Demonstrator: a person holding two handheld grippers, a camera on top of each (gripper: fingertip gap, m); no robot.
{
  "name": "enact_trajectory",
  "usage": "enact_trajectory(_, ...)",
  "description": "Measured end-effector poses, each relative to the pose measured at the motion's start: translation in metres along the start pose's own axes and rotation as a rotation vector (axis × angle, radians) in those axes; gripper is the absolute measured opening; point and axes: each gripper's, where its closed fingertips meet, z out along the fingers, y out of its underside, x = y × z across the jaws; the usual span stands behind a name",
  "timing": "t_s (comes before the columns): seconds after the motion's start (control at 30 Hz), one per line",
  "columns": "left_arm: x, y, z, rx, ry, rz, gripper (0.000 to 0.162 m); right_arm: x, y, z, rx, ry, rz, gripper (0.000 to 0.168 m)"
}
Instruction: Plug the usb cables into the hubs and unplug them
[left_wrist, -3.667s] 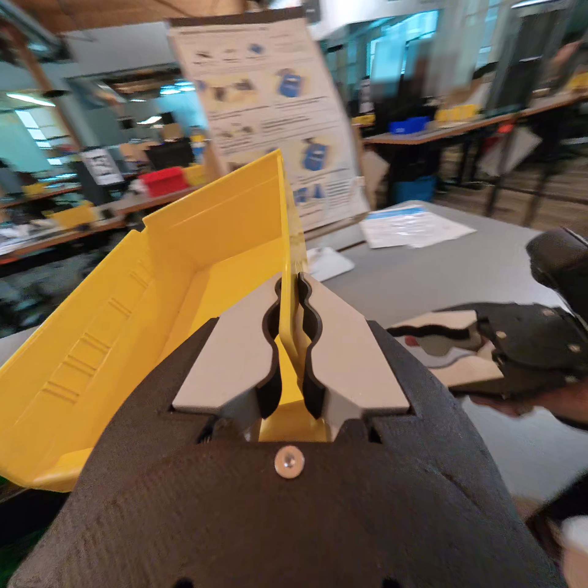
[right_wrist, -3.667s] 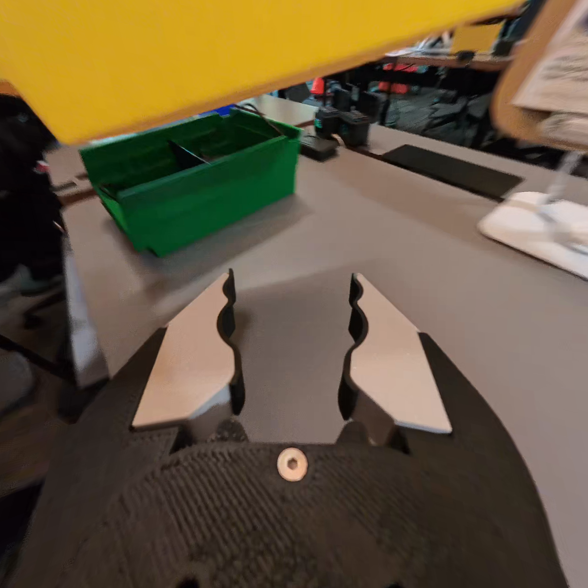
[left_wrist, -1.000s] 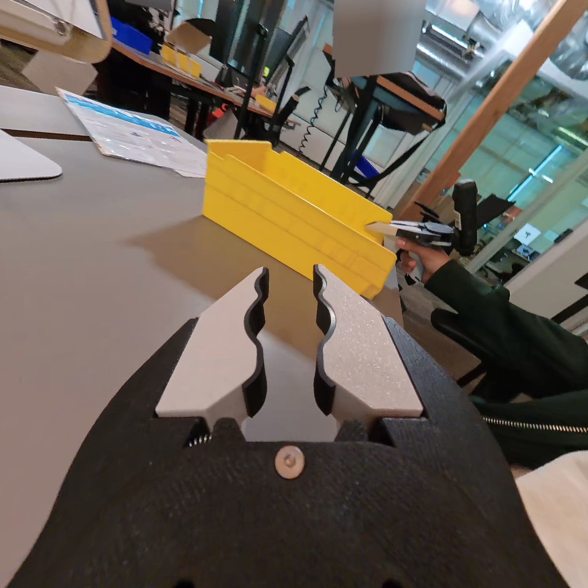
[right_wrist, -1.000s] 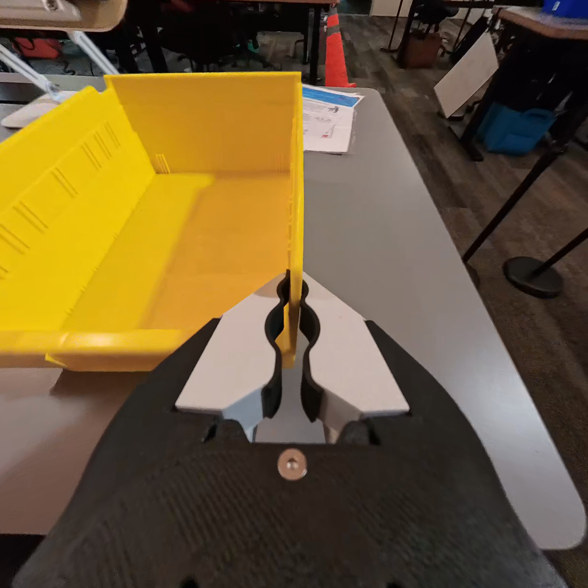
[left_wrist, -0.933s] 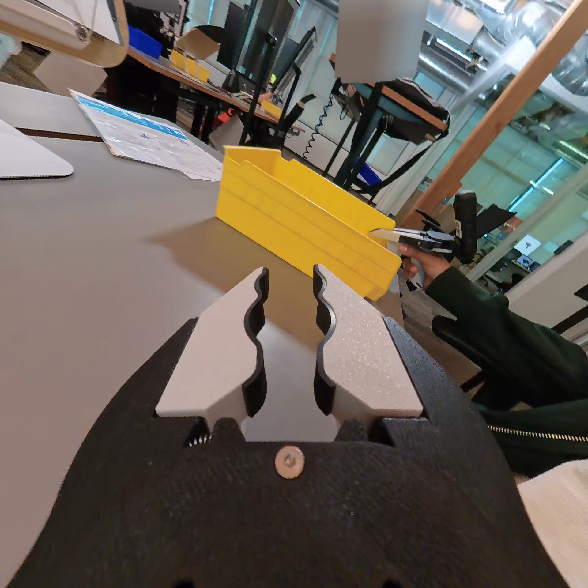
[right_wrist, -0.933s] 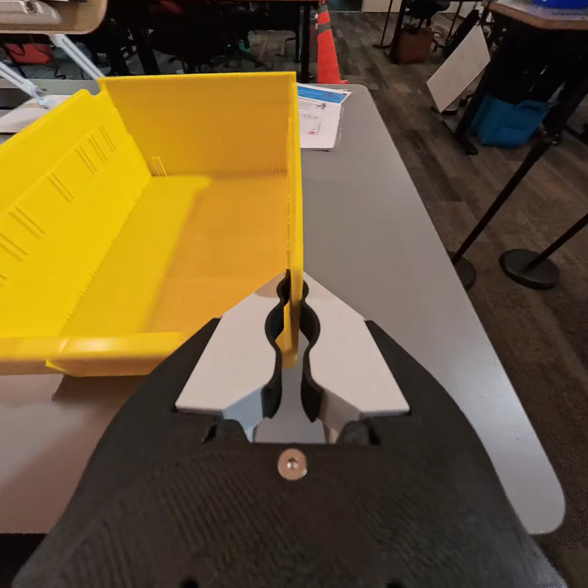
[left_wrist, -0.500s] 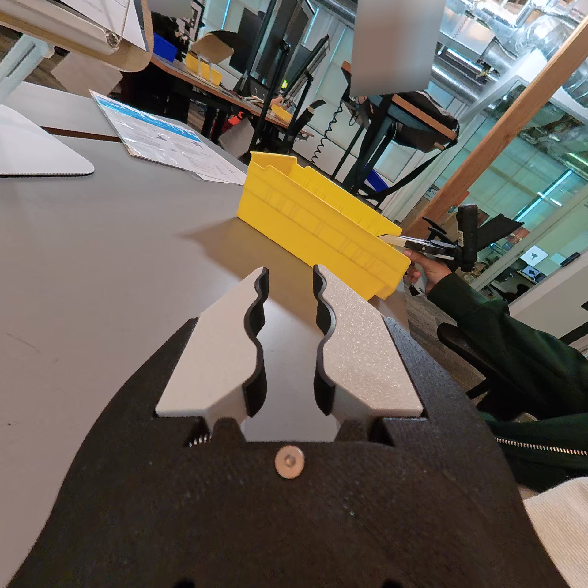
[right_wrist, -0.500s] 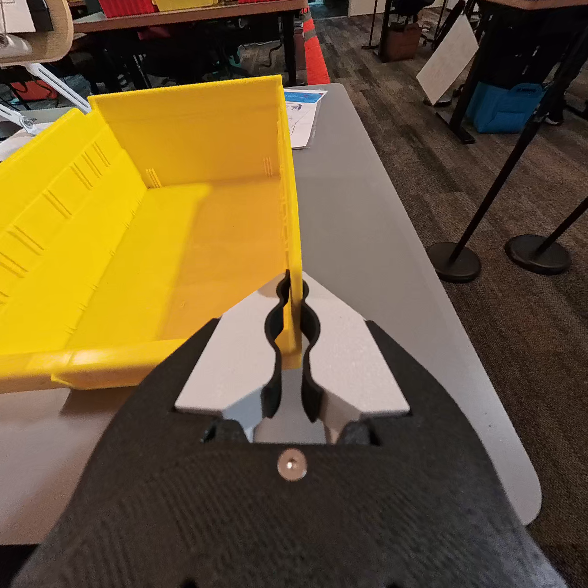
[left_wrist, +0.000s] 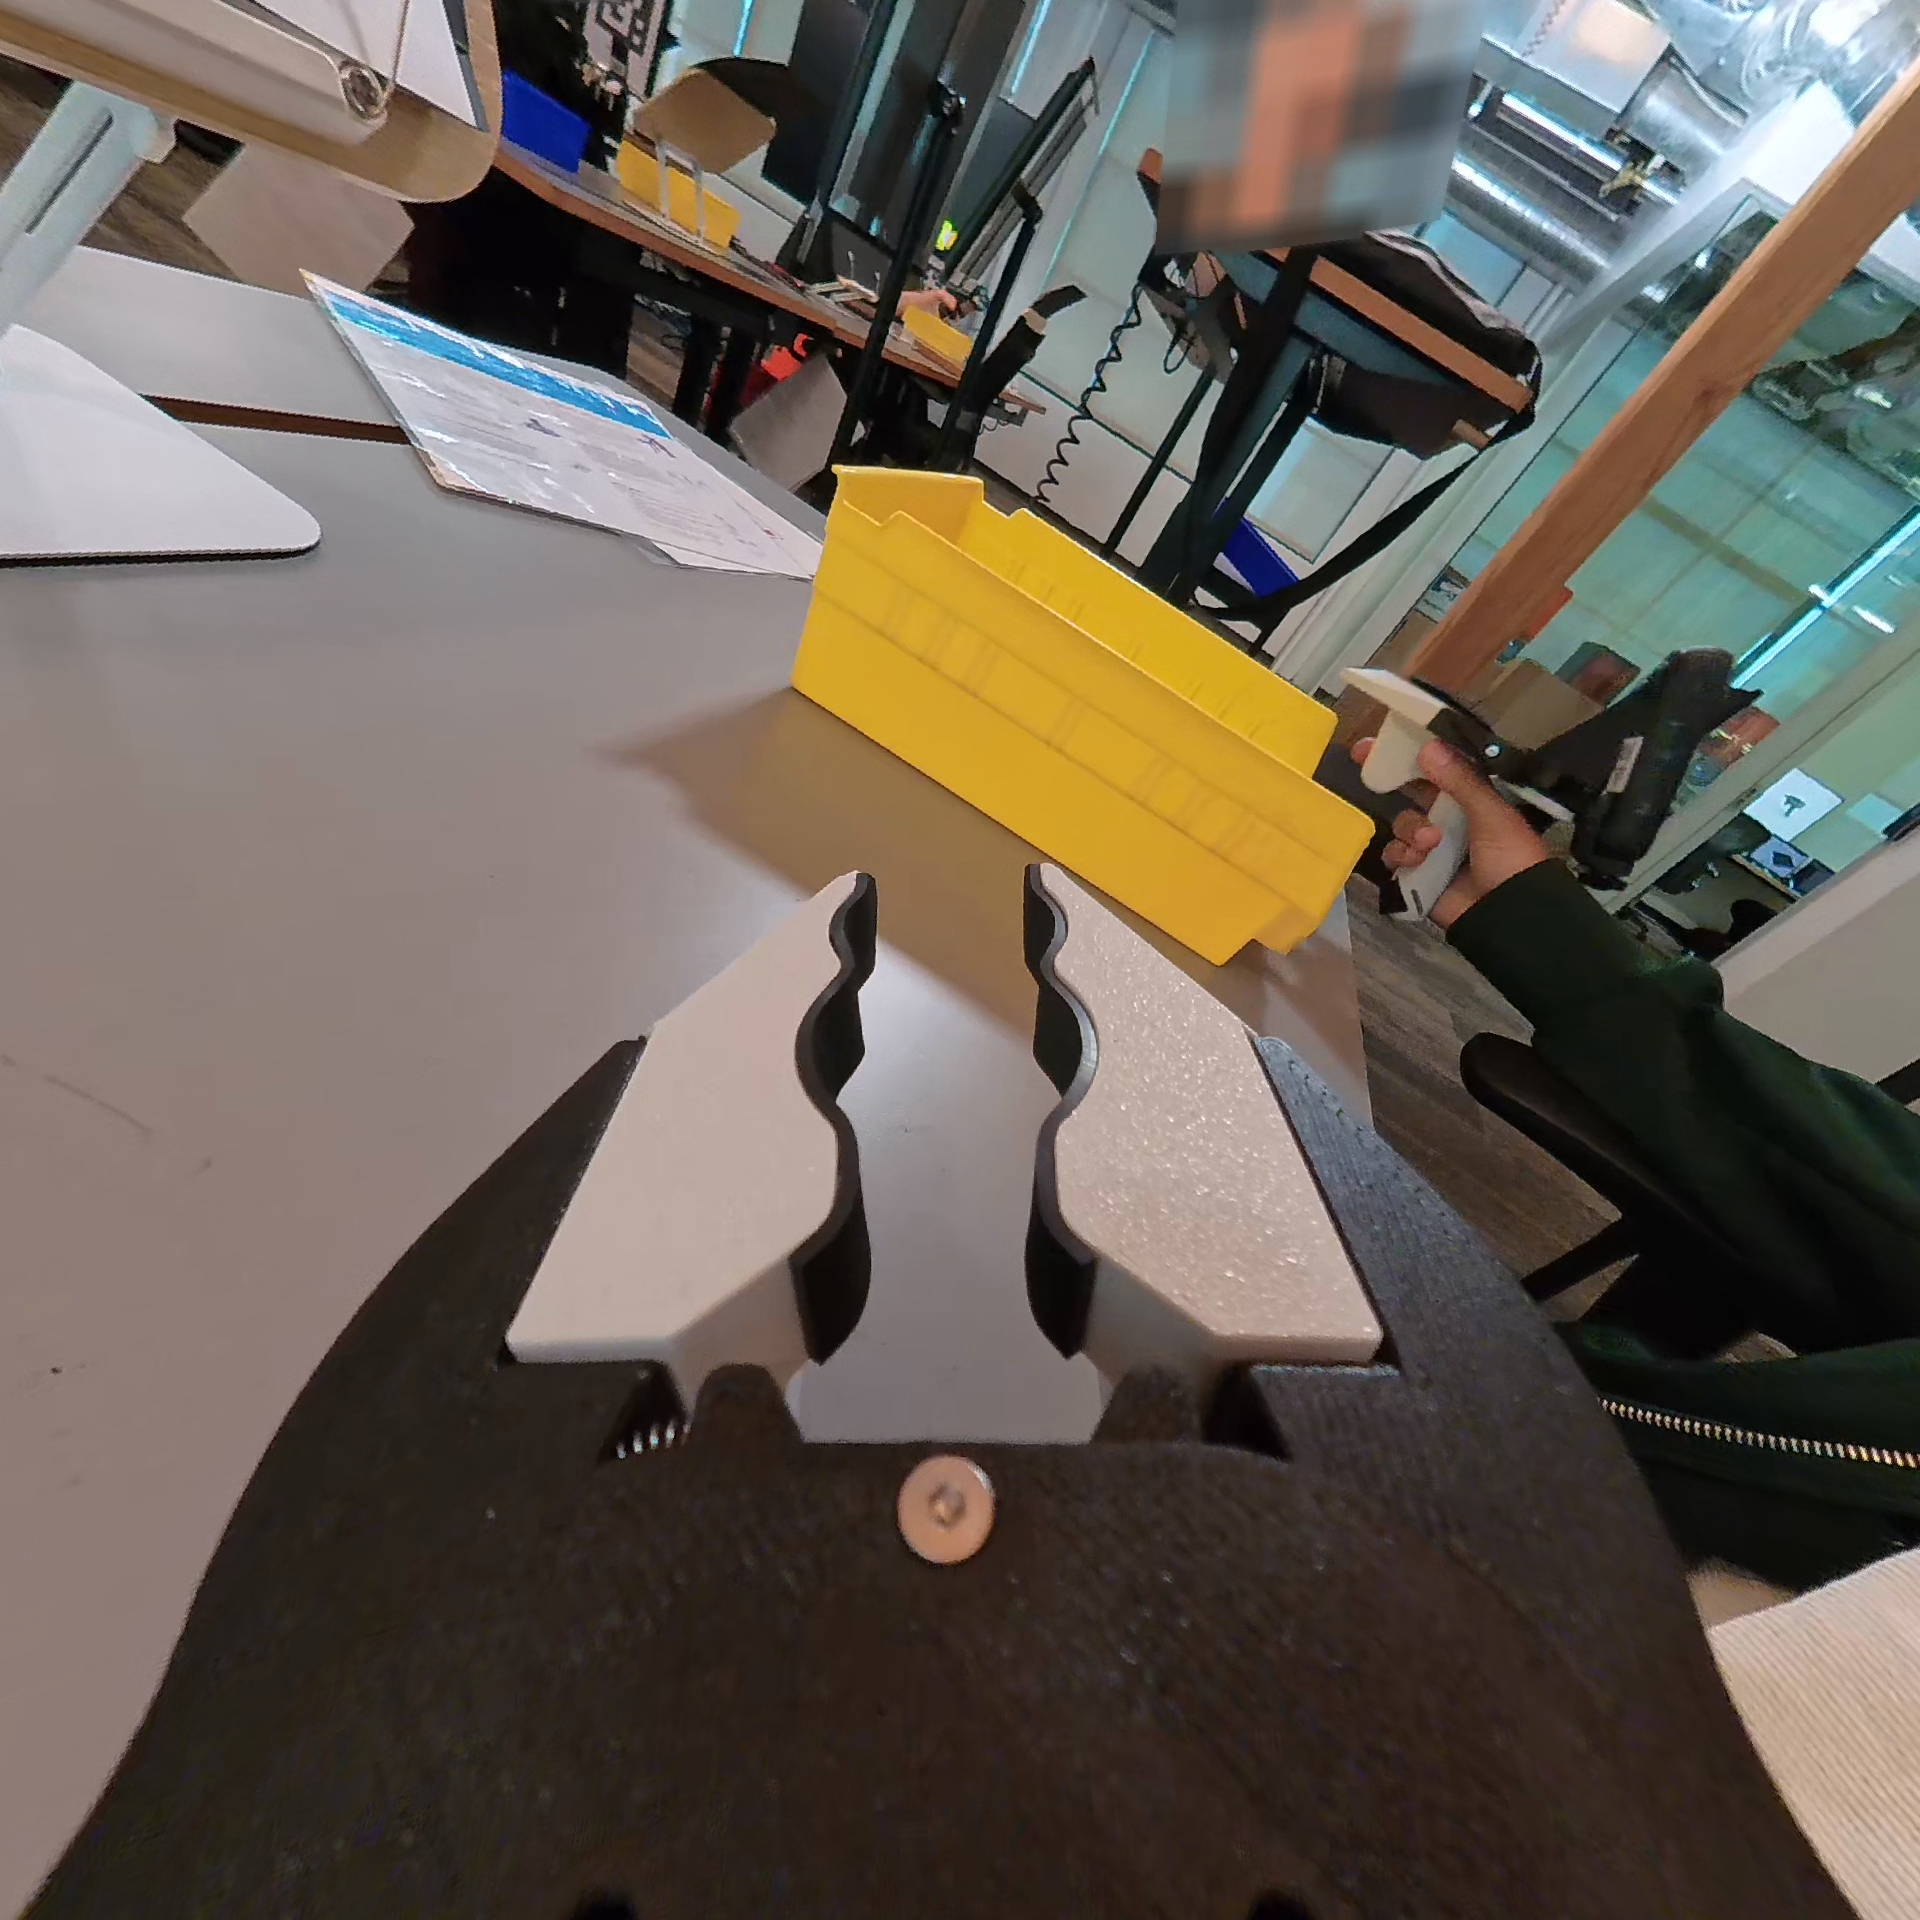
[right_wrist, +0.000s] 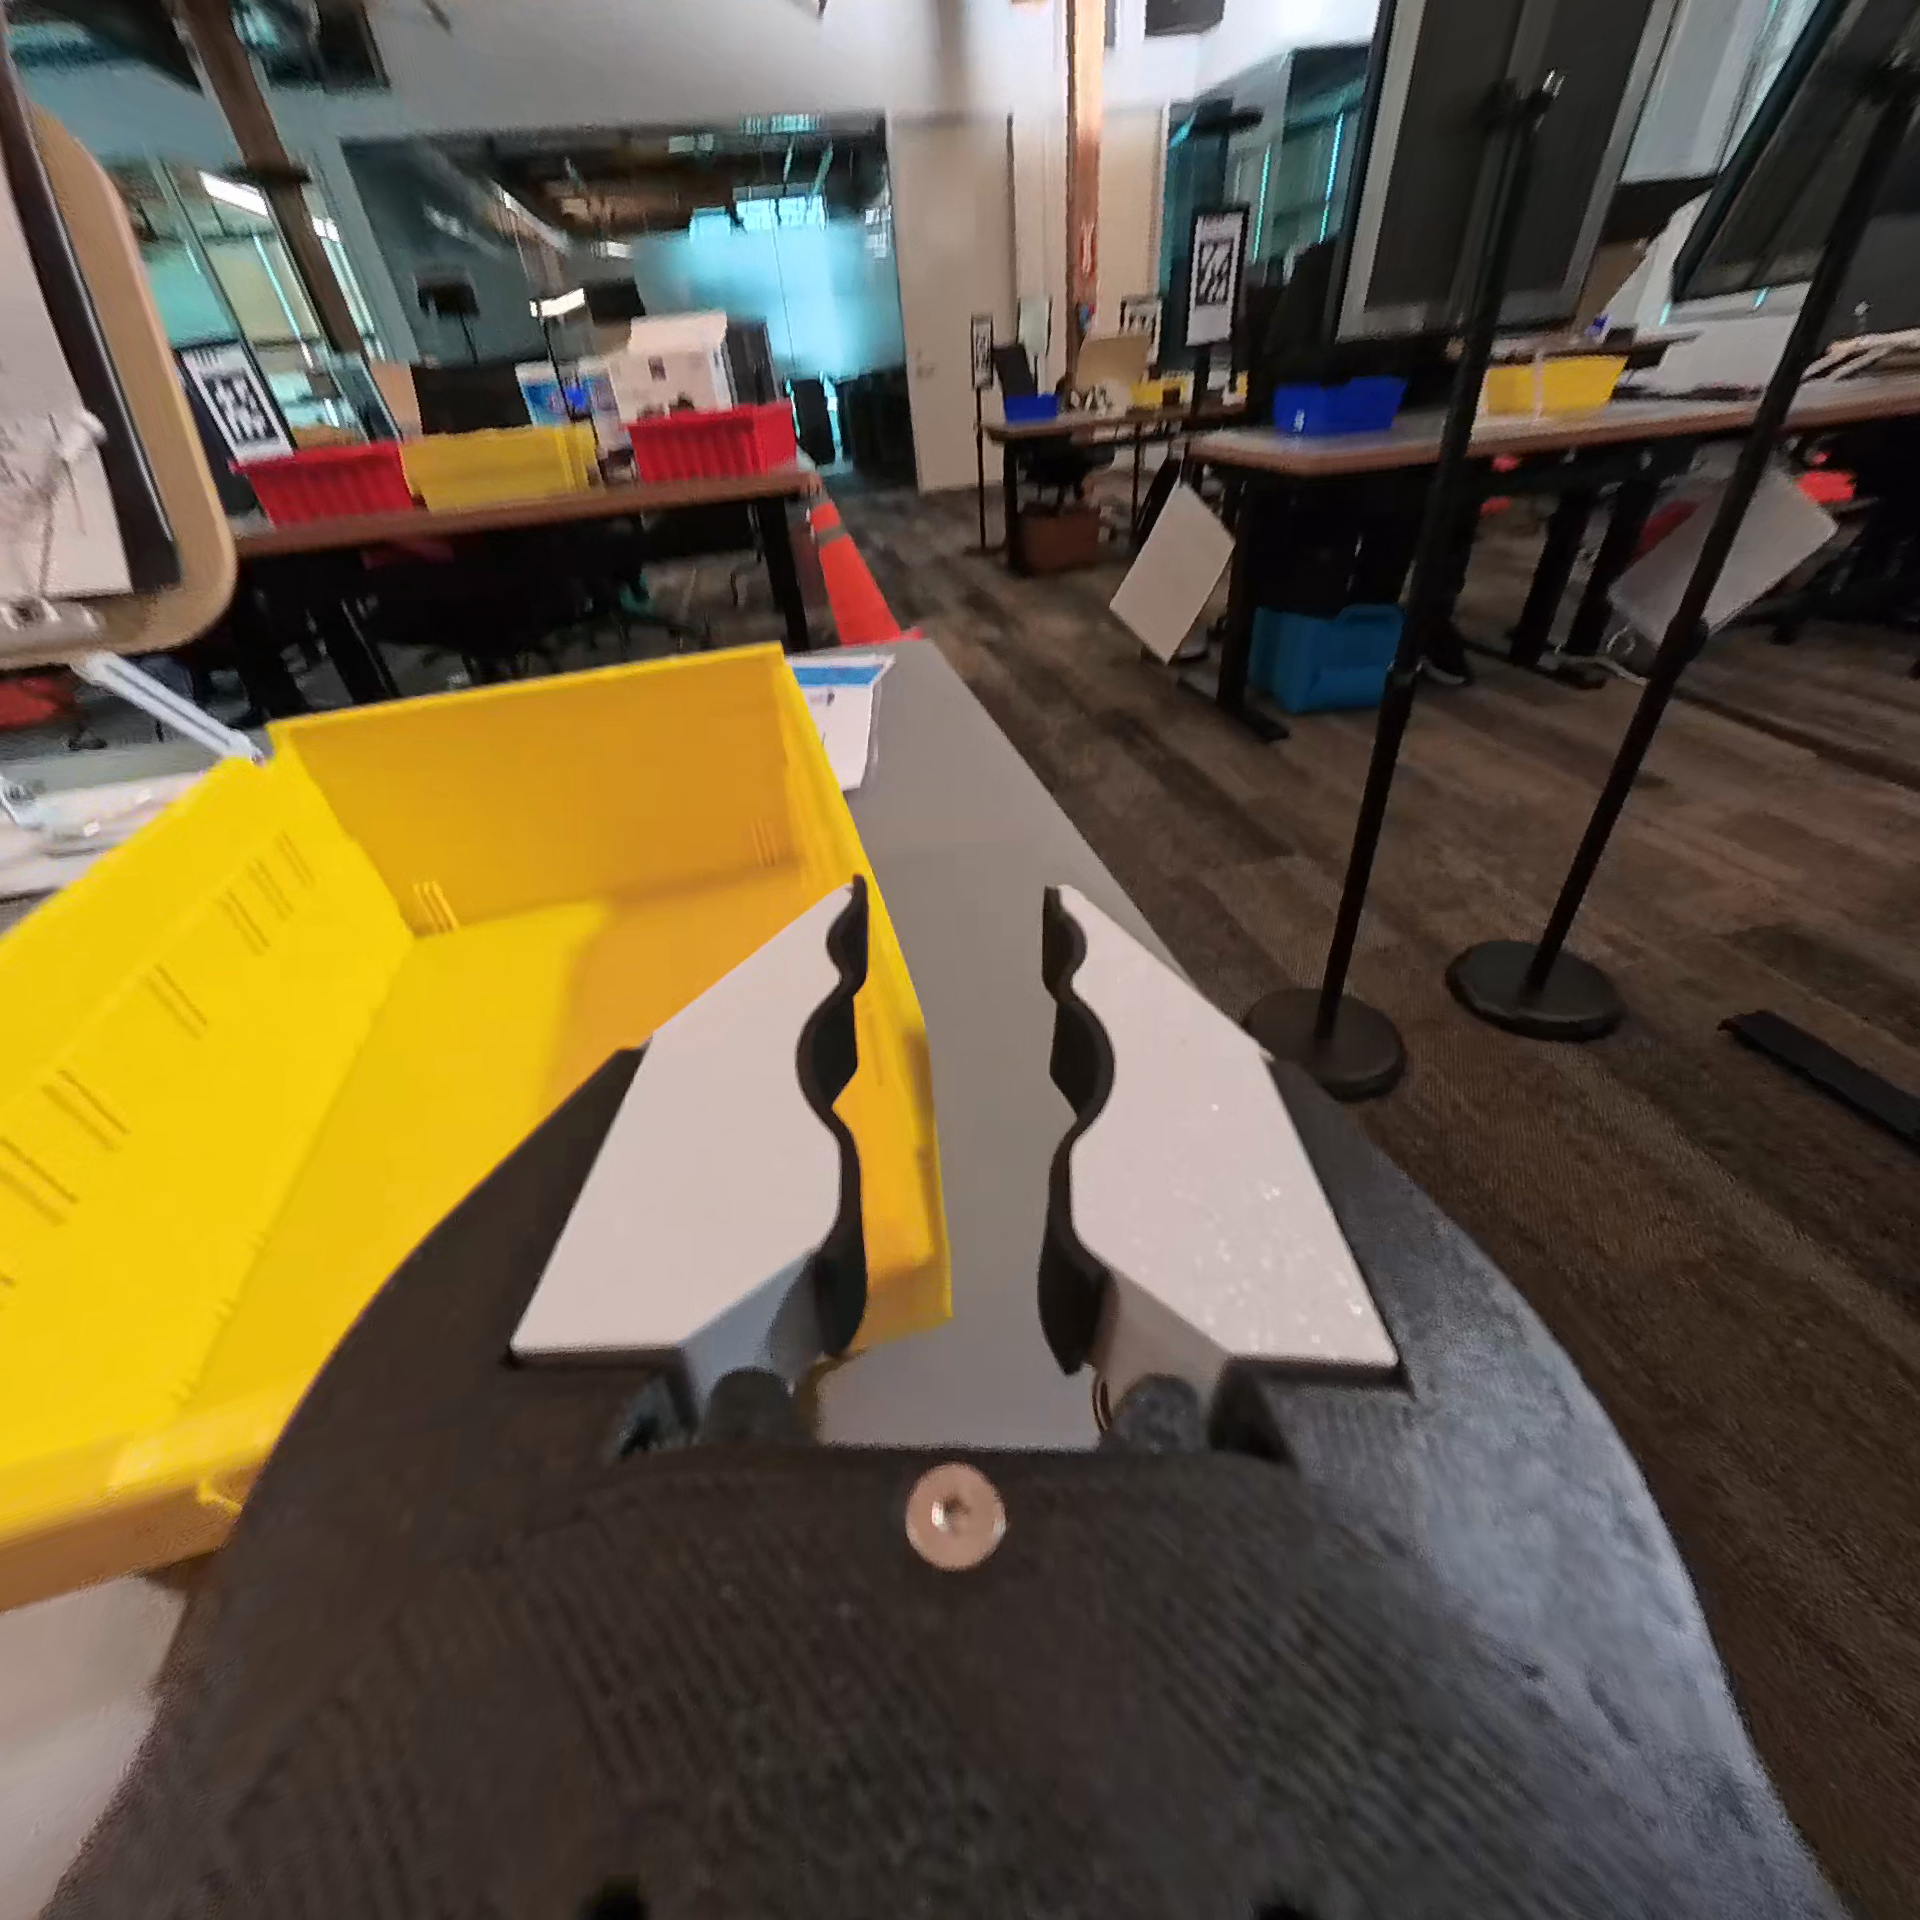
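No USB cables or hubs show in either view. An empty yellow bin (left_wrist: 1039, 717) sits on the grey table (left_wrist: 364, 831) near its right end. My left gripper (left_wrist: 948, 883) is open and empty, low over the table, short of the bin. My right gripper (right_wrist: 951, 894) is open at the bin's near right corner. The bin's right wall (right_wrist: 894, 1091) lies in the gap against the left finger, not clamped. The right gripper also shows in the left wrist view (left_wrist: 1397, 727), held by a hand in a dark green sleeve, just past the bin's end.
A printed sheet (left_wrist: 561, 468) lies on the table behind the bin, and a white stand base (left_wrist: 125, 488) is at far left. The table's edge (right_wrist: 1049, 831) runs just right of the bin, with stanchion posts (right_wrist: 1340, 1018) on the floor beyond.
My right gripper has opened and let go of the bin's right wall. The bin now rests on the table. Earlier my left gripper carried the bin and then released it.
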Motion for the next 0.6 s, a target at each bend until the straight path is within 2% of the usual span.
enact_trajectory(0.17, -0.008, 0.005, 0.0, -0.029, -0.034, -0.004, 0.029, -0.003, -0.035, -0.023, 0.158, 0.074, -0.028, 0.031)
enact_trajectory(0.27, -0.009, 0.005, -0.001, -0.028, -0.042, -0.007, 0.03, -0.022, -0.068, -0.039, 0.289, 0.052, -0.016, 0.029)
enact_trajectory(0.43, -0.013, 0.003, -0.003, -0.018, -0.056, -0.011, 0.028, -0.098, -0.112, -0.067, 0.47, -0.157, 0.088, 0.013)
enact_trajectory(0.6, -0.015, 0.003, -0.004, -0.015, -0.076, -0.004, 0.027, -0.205, -0.097, -0.085, 0.432, -0.478, 0.223, 0.014)
